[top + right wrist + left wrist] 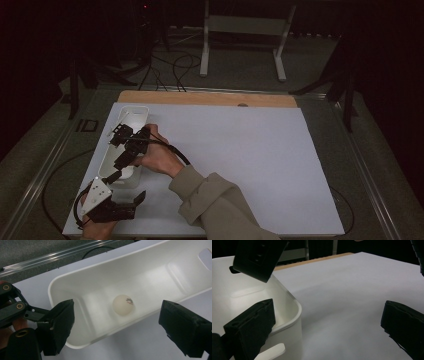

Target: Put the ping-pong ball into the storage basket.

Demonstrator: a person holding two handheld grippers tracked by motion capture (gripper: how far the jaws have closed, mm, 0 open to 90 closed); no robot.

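Right gripper (115, 327) wide open, nothing held, hovering over the white bin (75, 277); ping-pong ball (123, 305) sits on its floor. Left gripper (324, 327) open too, at the bin's near end on the bench (250, 150). I'd drop straight down, centre the jaws on the ball, close gently.

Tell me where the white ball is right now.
In the right gripper view, the white ball lies on the floor of the long white bin, below the open right gripper, at the table's left side.
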